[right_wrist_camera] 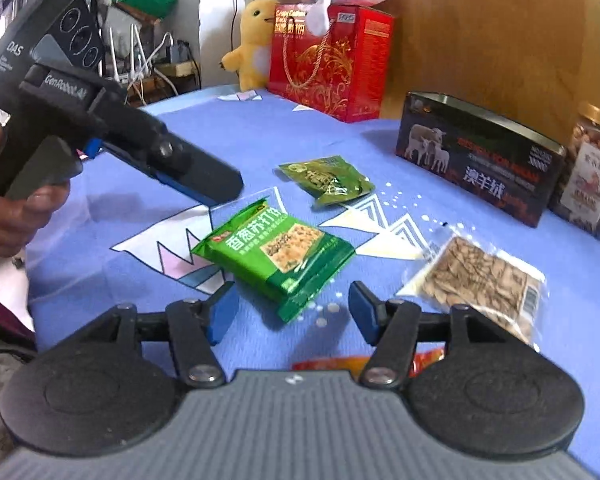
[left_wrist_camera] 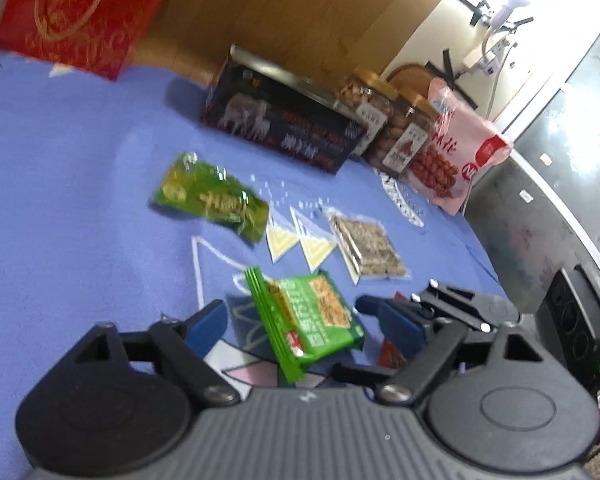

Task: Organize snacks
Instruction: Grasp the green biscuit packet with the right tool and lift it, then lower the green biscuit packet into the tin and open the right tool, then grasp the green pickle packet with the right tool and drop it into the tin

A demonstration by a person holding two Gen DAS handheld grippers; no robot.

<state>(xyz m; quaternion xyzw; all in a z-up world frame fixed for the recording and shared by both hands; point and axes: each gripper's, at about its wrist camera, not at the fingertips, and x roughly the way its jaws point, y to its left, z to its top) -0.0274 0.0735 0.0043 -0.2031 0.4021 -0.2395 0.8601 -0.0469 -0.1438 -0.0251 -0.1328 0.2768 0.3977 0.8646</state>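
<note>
A green cracker pack [left_wrist_camera: 312, 320] [right_wrist_camera: 276, 252] lies flat on the blue tablecloth [left_wrist_camera: 80, 184] [right_wrist_camera: 420, 168]. My left gripper [left_wrist_camera: 290, 316] is open, its jaws either side of the pack's near end; it shows from the side in the right wrist view [right_wrist_camera: 204, 184], just left of the pack. My right gripper [right_wrist_camera: 290, 308] is open and empty, just in front of the pack; its body shows in the left wrist view [left_wrist_camera: 440, 316]. A smaller green snack bag [left_wrist_camera: 212, 198] [right_wrist_camera: 328, 178] lies farther back. A clear pack of seed bars [left_wrist_camera: 368, 248] [right_wrist_camera: 480, 280] lies to the right. A red wrapper [right_wrist_camera: 360, 362] peeks out under my right gripper.
At the back stand a red gift box [left_wrist_camera: 84, 12] [right_wrist_camera: 332, 60], a dark box with sheep [left_wrist_camera: 284, 124] [right_wrist_camera: 476, 156], nut jars [left_wrist_camera: 384, 120] [right_wrist_camera: 592, 172] and a pink bag [left_wrist_camera: 456, 152]. A yellow plush toy [right_wrist_camera: 254, 44] sits at the table's far edge.
</note>
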